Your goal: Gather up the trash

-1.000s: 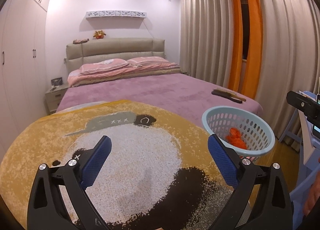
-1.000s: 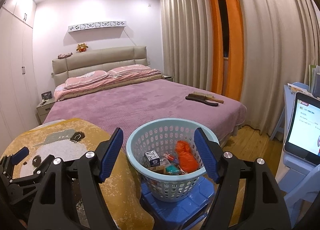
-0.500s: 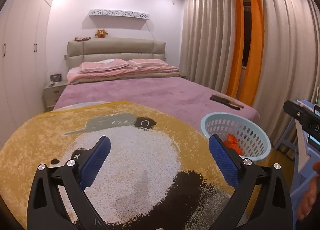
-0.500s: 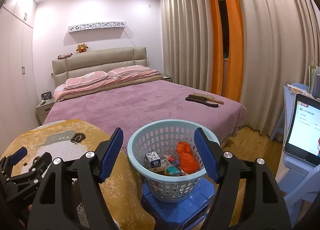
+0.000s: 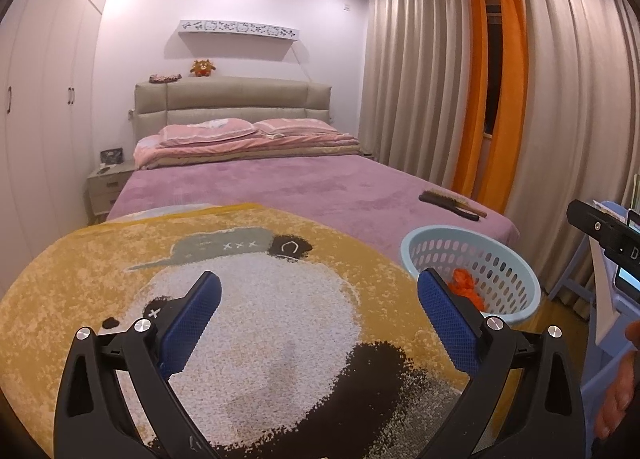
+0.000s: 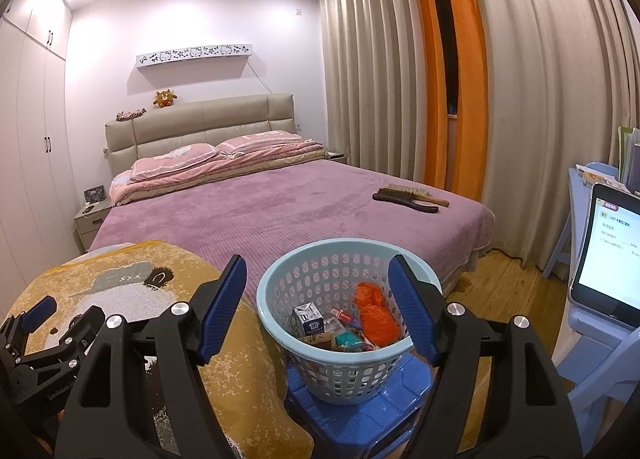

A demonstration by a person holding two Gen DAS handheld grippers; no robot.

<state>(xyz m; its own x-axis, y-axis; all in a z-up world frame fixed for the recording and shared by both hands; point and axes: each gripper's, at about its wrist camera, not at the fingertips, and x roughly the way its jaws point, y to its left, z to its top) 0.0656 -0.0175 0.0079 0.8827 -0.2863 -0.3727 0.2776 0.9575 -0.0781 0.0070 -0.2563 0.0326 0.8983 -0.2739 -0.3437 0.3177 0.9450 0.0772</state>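
A pale blue perforated basket (image 6: 320,267) stands on a blue plastic stool (image 6: 360,415) at the foot of the bed. Inside lie an orange bag (image 6: 376,315), a small carton (image 6: 309,319) and several small wrappers. My right gripper (image 6: 318,303) hovers open in front of the basket, with nothing between its blue pads. My left gripper (image 5: 320,311) is open over the yellow panda blanket (image 5: 120,279), also holding nothing; the basket (image 5: 500,255) sits to its right. In the right wrist view the left gripper (image 6: 38,317) shows at the lower left.
A purple bed (image 6: 280,211) fills the middle, with two brushes (image 6: 408,197) near its right edge. Curtains (image 6: 520,99) hang on the right. A tablet (image 6: 608,255) stands on a pale blue chair at far right. A nightstand (image 5: 108,187) and wardrobe are at left.
The left wrist view has shifted slightly, so the basket sits lower and a hand shows at its right edge. The right gripper stays still. Both remain open.
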